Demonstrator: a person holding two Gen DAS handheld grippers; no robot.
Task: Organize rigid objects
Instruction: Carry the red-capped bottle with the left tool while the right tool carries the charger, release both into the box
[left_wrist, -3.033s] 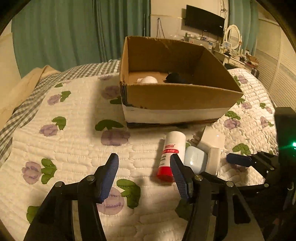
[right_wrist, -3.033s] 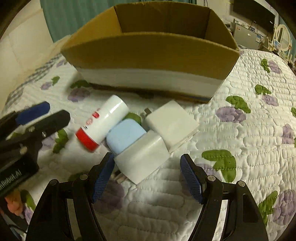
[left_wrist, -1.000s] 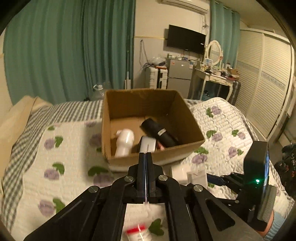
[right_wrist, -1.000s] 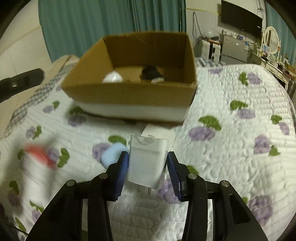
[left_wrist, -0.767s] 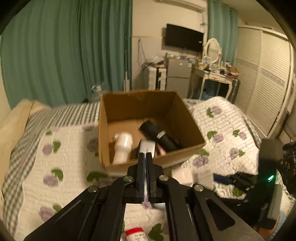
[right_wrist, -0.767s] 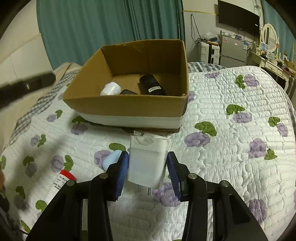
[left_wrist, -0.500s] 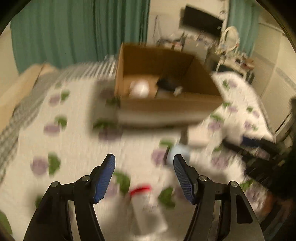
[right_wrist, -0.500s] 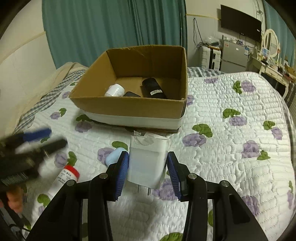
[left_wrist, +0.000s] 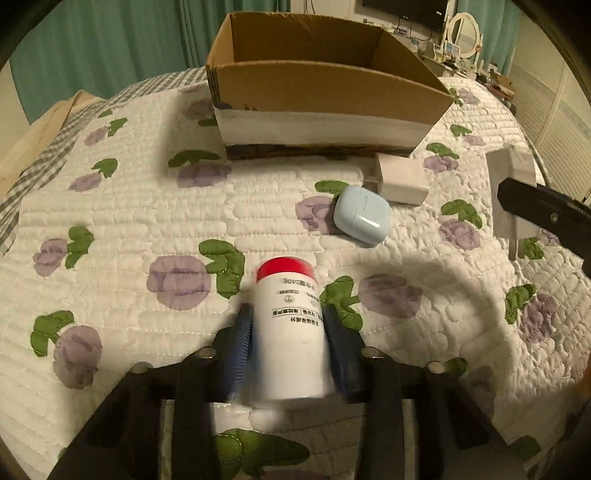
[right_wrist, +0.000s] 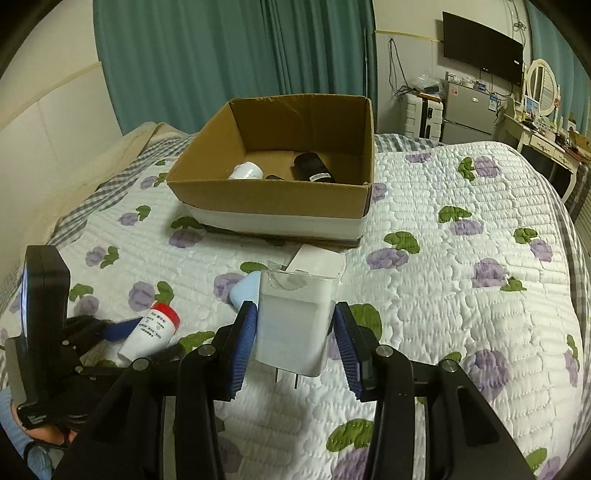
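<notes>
My left gripper (left_wrist: 288, 332) is closed around a white bottle with a red cap (left_wrist: 290, 325) that lies on the quilt; it also shows in the right wrist view (right_wrist: 153, 332). My right gripper (right_wrist: 295, 332) is shut on a white plug adapter (right_wrist: 295, 317) and holds it above the quilt; the adapter also shows at the right of the left wrist view (left_wrist: 511, 195). An open cardboard box (right_wrist: 273, 192) stands behind and holds a white object (right_wrist: 246, 171) and a black cylinder (right_wrist: 312, 166). A pale blue case (left_wrist: 362, 214) and a white block (left_wrist: 400, 179) lie before the box.
The flowered quilt (right_wrist: 461, 277) covers the bed. Green curtains (right_wrist: 221, 55) hang behind. A wall TV (right_wrist: 482, 46), a fridge and a dressing table with a round mirror (right_wrist: 541, 86) stand at the far right.
My left gripper was open above the bottle half a second ago; it now has its jaws against the bottle. My right gripper has risen and drawn back with the adapter.
</notes>
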